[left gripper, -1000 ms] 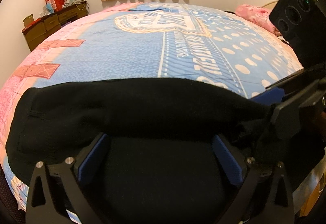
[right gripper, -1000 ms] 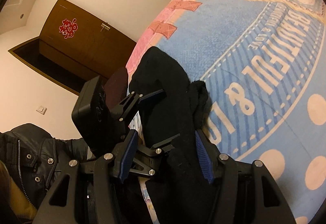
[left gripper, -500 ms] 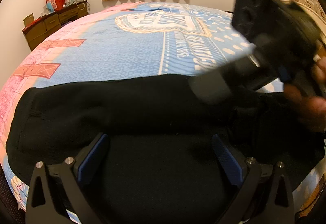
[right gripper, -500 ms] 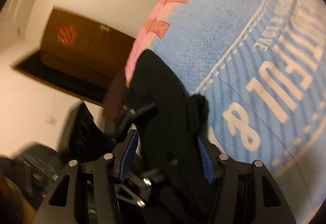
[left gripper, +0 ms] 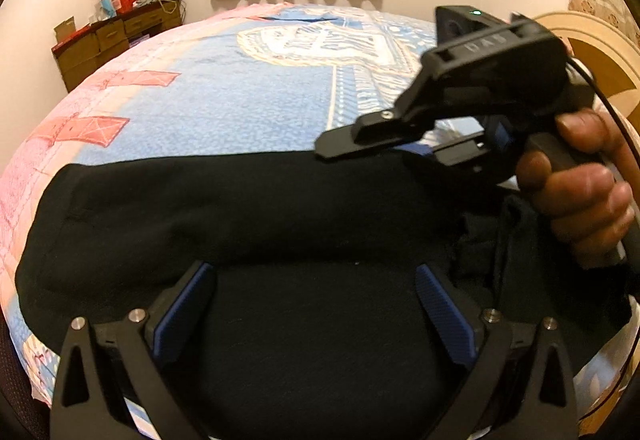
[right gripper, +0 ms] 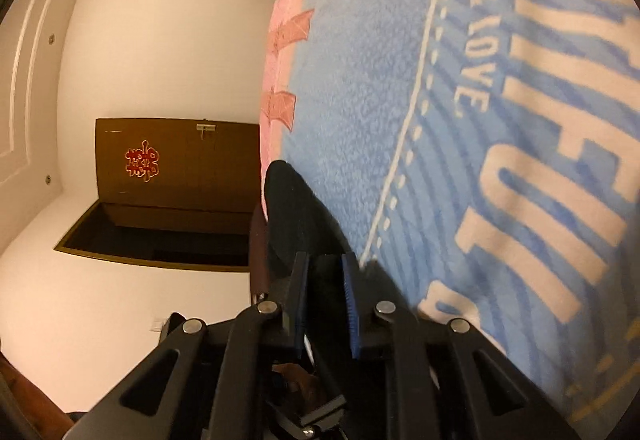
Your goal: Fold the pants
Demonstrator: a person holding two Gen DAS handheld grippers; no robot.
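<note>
Black pants [left gripper: 240,216] lie folded across the near edge of the bed. My left gripper [left gripper: 316,308] is open, its blue pads spread wide over the black cloth. My right gripper [right gripper: 326,300] is shut on a fold of the pants [right gripper: 296,208], which trail away toward the bed's edge. In the left wrist view the right gripper's body [left gripper: 480,80] is held by a hand above the right end of the pants; its fingertips are hidden there.
The bed has a blue and pink blanket [left gripper: 248,96] with white lettering [right gripper: 540,160]. A low brown cabinet [left gripper: 108,40] with bags stands at the far left wall. A brown door [right gripper: 176,168] is beyond the bed. A round wooden headboard [left gripper: 592,52] is at the right.
My right gripper went from open around the pants to shut on a fold, and rose and turned. The left gripper stayed in place, open.
</note>
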